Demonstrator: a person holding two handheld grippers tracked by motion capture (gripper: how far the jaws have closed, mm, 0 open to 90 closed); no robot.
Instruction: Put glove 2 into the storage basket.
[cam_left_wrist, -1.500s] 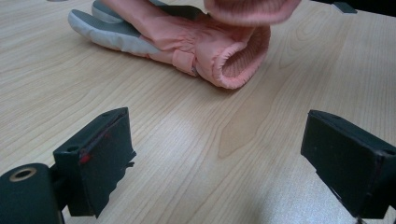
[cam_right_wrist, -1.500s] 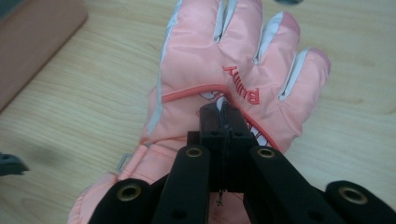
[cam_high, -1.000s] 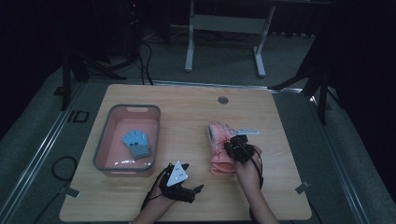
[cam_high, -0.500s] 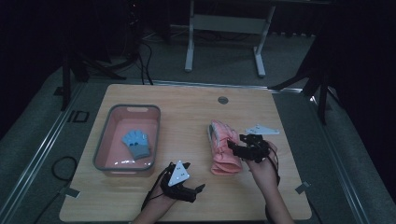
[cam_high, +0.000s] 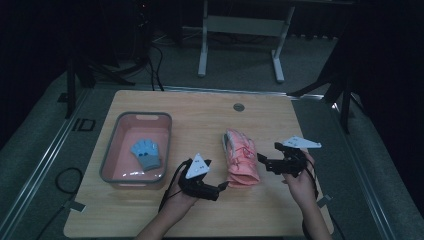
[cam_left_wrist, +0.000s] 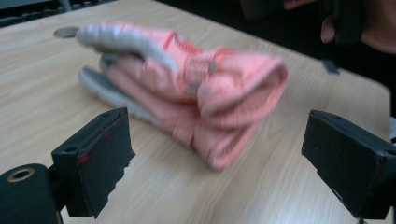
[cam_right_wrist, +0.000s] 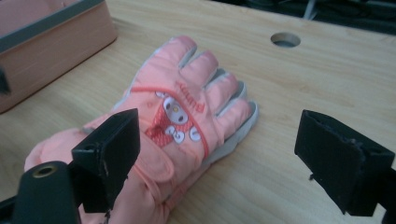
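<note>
Right gripper view shows the pink glove's (cam_right_wrist: 177, 121) cartoon print; both grippers' fingers wide apart, holding nothing

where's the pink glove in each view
High view: pink glove lies on the table right of centre, between the two tools.
Left gripper view: upper middle, cuff end nearest, beyond the open jaws.
Right gripper view: left of centre, fingers pointing away.
Shared landmark: round table hole past the fingertips.
</note>
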